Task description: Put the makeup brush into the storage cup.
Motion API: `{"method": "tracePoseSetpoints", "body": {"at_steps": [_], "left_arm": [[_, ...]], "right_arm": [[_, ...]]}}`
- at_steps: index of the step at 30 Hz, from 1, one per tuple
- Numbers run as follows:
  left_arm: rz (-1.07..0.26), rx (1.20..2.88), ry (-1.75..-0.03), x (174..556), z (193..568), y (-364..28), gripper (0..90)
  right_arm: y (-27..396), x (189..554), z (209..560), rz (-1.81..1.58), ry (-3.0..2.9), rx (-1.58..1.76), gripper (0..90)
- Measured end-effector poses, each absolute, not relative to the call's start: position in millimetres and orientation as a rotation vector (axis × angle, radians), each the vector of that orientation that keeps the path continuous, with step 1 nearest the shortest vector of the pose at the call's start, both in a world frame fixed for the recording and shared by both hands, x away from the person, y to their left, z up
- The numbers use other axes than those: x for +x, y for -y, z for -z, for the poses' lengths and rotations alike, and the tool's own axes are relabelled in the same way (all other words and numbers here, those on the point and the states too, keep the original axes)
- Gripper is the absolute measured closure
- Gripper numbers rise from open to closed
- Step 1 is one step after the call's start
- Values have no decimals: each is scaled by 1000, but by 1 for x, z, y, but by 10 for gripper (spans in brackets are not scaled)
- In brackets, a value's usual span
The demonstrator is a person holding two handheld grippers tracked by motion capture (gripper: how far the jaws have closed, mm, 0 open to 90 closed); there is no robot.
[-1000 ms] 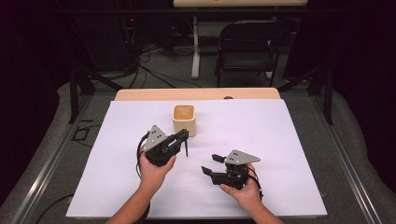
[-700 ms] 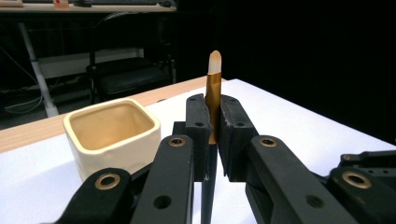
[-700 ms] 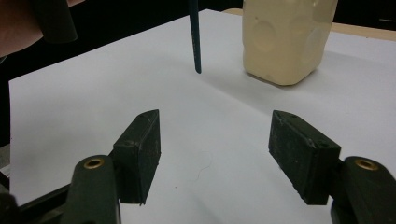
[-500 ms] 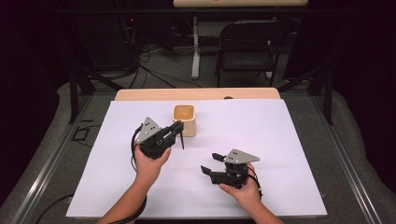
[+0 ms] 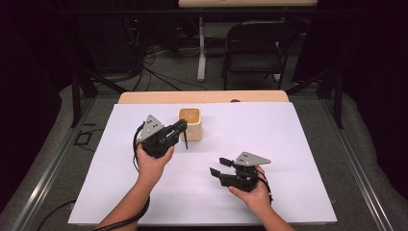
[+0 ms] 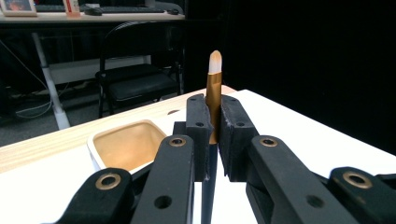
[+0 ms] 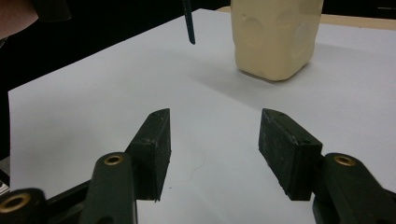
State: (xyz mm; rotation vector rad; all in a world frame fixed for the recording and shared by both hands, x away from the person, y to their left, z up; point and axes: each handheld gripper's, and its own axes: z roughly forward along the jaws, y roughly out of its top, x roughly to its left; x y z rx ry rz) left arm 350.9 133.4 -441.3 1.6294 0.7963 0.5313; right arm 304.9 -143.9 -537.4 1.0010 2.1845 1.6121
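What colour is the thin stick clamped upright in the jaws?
Gold stick with a whitish tip, dark lower shaft; clearest in the left gripper view.

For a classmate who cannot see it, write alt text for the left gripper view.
The left tool is shut on a slim brush, which stands upright between its black pads with a gold band and pale tip above them. A cream square cup, open and empty, sits lower left on the white table.
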Motion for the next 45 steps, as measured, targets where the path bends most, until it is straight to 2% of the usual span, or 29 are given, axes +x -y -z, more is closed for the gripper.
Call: {"method": "tracePoseSetpoints", "body": {"at_steps": [5, 6, 7, 19, 32, 45], "left_arm": [[-534, 1635, -787, 352, 439, -132, 833], [-536, 1634, -787, 352, 439, -132, 832], [-537, 1635, -786, 353, 439, -132, 832], [-543, 1624, -796, 356, 435, -134, 832], [-564, 1620, -787, 358, 426, -136, 832], [-582, 1615, -783, 360, 419, -138, 832]], "right_arm": [[144, 305, 538, -1617, -2197, 1018, 435], [143, 305, 538, -1617, -2196, 1018, 427], [143, 306, 538, -1612, -2180, 1013, 377], [141, 305, 537, -1570, -2176, 978, 358], [137, 307, 538, -1588, -2169, 952, 180], [136, 308, 538, -1602, -2146, 960, 175]]}}
